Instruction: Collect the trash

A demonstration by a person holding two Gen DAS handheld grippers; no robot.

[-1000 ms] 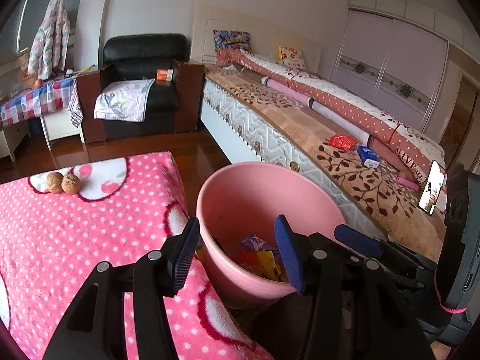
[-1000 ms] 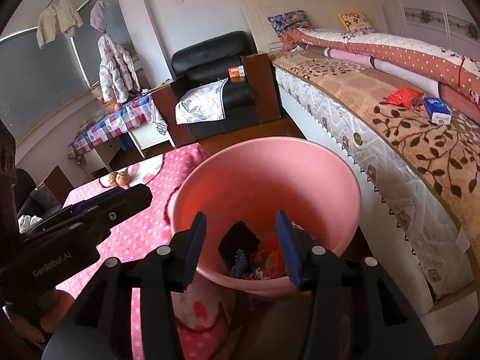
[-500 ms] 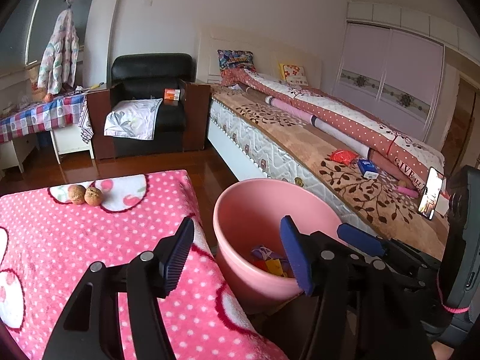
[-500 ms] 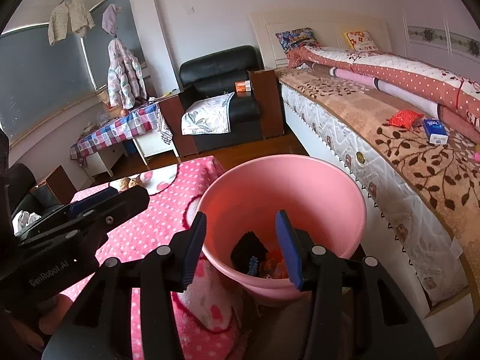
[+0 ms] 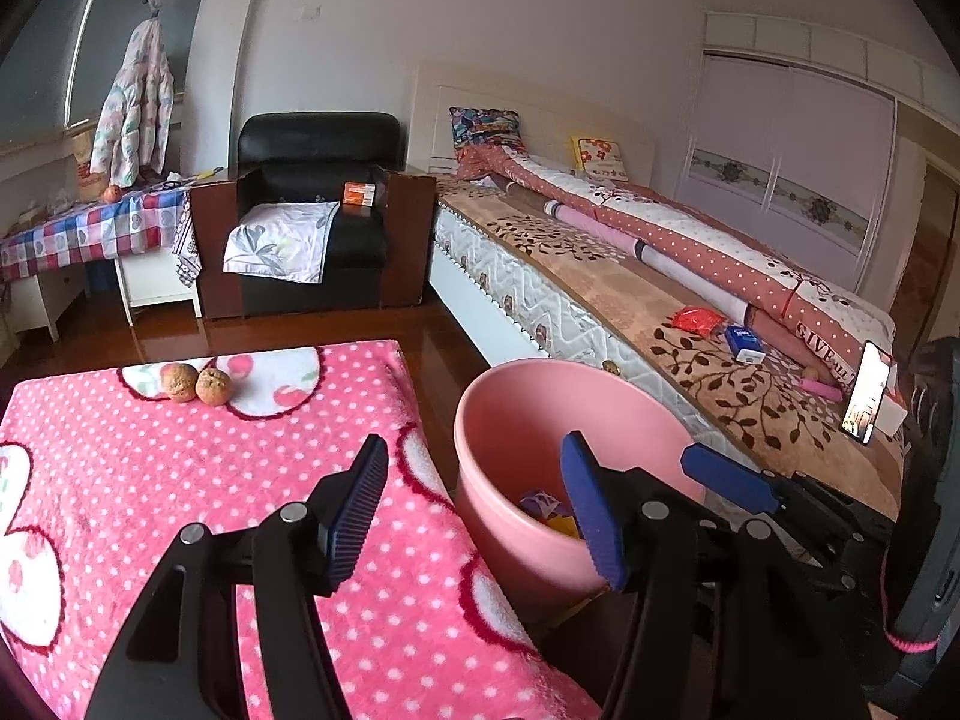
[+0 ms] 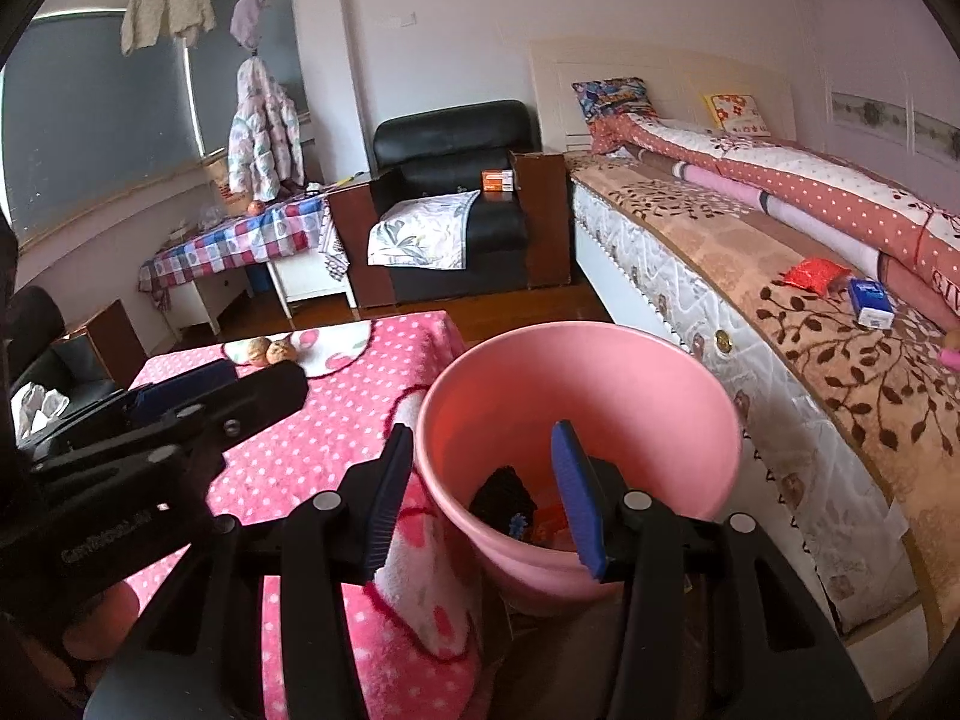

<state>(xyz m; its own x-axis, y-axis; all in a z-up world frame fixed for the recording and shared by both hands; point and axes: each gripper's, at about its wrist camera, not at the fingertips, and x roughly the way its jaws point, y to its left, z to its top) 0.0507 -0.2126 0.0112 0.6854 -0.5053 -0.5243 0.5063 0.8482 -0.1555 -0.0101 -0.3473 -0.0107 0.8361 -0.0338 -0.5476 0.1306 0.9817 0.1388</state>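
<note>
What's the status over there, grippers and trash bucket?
Left gripper and right gripper open, empty. Pink bucket beside table, trash inside. Two walnuts on pink tablecloth. Nothing blocking.

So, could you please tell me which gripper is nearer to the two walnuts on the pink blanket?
Left. The left gripper sits over the pink blanket, on the same side as the walnuts; the right gripper hangs over the pink bin, farther off.
</note>
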